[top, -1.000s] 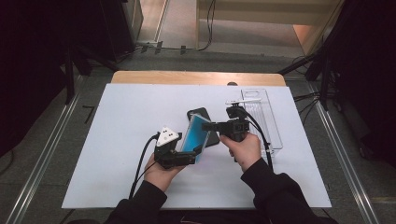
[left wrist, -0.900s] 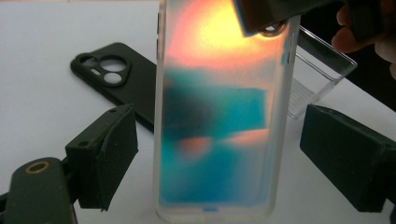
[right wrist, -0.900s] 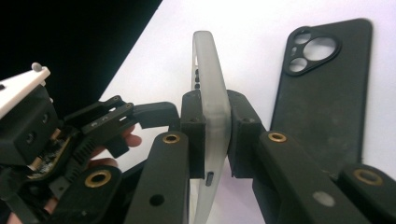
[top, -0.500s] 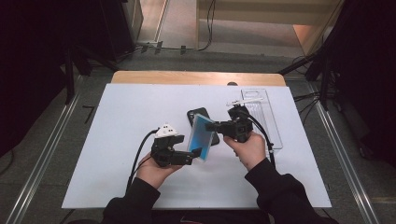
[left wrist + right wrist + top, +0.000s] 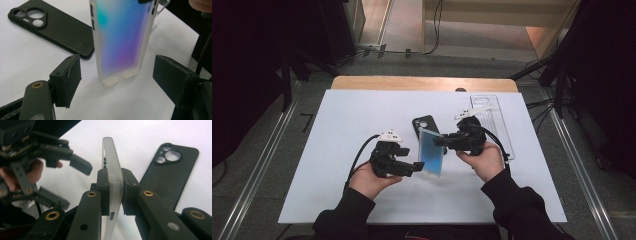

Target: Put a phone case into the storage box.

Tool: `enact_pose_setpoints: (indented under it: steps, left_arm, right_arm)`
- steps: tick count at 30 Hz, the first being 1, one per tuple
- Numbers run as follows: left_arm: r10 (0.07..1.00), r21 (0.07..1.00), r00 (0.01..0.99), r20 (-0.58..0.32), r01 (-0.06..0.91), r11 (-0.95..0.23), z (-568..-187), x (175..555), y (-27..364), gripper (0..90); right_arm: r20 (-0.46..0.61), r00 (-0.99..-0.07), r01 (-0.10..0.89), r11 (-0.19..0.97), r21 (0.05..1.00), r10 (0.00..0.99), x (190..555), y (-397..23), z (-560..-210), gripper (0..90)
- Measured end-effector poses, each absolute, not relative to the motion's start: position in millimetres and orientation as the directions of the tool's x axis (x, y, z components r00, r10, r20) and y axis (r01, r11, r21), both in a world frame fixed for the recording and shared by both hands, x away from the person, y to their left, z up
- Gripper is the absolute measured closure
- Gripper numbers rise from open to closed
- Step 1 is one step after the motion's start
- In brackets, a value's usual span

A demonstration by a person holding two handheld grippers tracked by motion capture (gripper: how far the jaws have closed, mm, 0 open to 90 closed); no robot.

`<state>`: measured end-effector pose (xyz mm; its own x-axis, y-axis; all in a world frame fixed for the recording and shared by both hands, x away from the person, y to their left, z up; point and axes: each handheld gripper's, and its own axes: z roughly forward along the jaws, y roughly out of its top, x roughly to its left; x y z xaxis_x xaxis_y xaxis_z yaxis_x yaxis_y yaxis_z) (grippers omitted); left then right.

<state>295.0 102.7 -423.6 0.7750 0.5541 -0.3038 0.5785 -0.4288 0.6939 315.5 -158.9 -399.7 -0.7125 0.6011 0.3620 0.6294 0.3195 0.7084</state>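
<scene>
A translucent phone case [image 5: 431, 151] with a blue-to-purple sheen stands on edge just above the white mat. My right gripper [image 5: 441, 141] is shut on its upper rim; in the right gripper view both pads [image 5: 103, 185] clamp the frosted case [image 5: 110, 155]. My left gripper [image 5: 416, 166] is open around the case's lower end [image 5: 122, 37]. Its jaws have just been closing, with the case between them and a gap on each side of the pads [image 5: 67, 76]. A black phone case [image 5: 423, 125] lies flat behind, camera cutouts up.
A clear plastic tray [image 5: 492, 117] lies on the mat's back right, beyond the right hand. The white mat [image 5: 337, 125] covers the table; a wooden strip [image 5: 422, 82] shows at its far edge. A cable [image 5: 359, 155] trails from the left gripper.
The translucent case has swung from leaning to more upright in the right gripper. The left gripper lifted a little and its jaws narrowed around the case's lower end.
</scene>
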Motion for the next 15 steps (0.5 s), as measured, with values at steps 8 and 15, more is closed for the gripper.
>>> enact_pose_setpoints:
  steps: [8,15]
  left_arm:
    - [0.477,0.714,0.833,-0.28,0.513,-0.476,-412,298,110,24.8]
    - [0.425,0.728,0.866,-0.263,0.467,-0.502,-403,301,112,26.2]
  right_arm:
    - [0.346,-0.775,0.579,0.376,0.723,0.529,314,-163,-399,77.0]
    - [0.312,-0.837,0.51,0.432,0.744,0.45,312,-160,-398,77.0]
